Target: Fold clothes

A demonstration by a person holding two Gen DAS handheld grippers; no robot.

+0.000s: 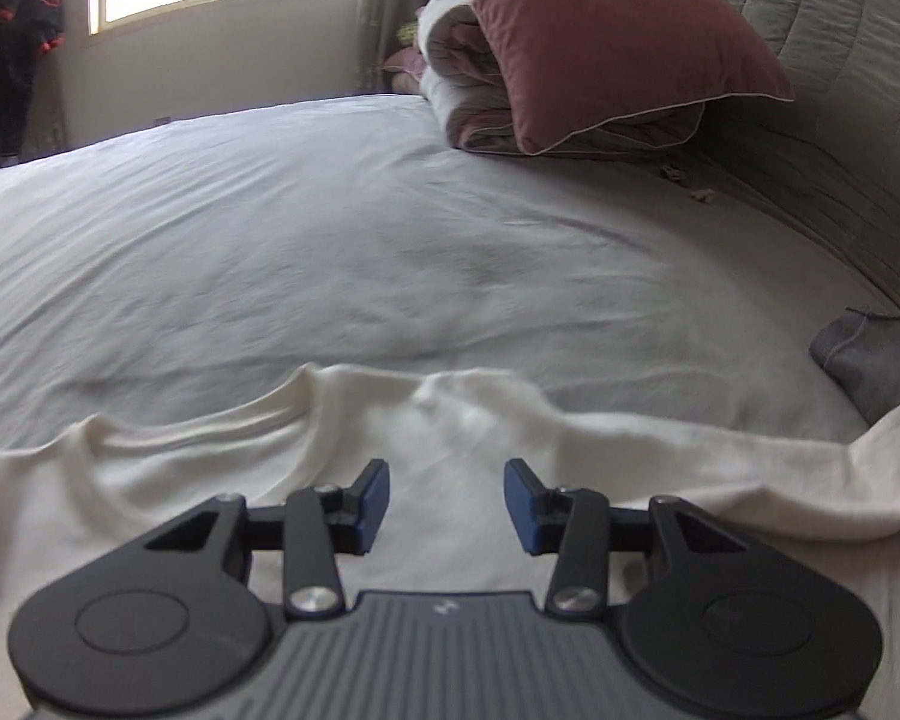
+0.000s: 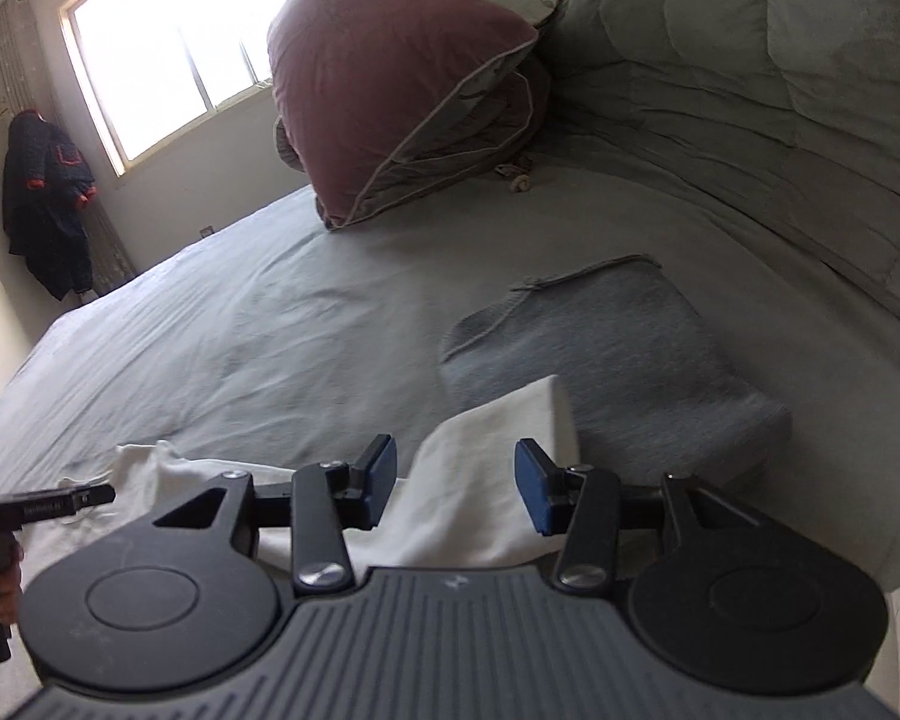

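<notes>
The white shirt (image 1: 168, 498) lies spread on the bed (image 1: 330, 252), neckline up, at the near edge, well away from the pink pillow (image 1: 600, 36) leaning on the rolled quilt (image 1: 462, 84) at the headboard end. One sleeve (image 2: 498, 480) reaches out toward a folded grey garment (image 2: 600, 342), which sits between the shirt and the pillow, and the sleeve's end looks to rest on or just beside it; I cannot tell which.

The left tongs (image 1: 445, 501) hang open over the shirt's shoulder, gripping nothing. The right tongs (image 2: 456, 489) are open too, straddling the sleeve without pinching it.

The trouble I foresee: if the right tongs bite deep, they may catch the bedsheet along with the thin cloth and drag both. A sleeve swung carelessly could also tug the grey garment askew. And a grab near the loose neckline would likely bunch the shirt rather than fold it flat.
</notes>
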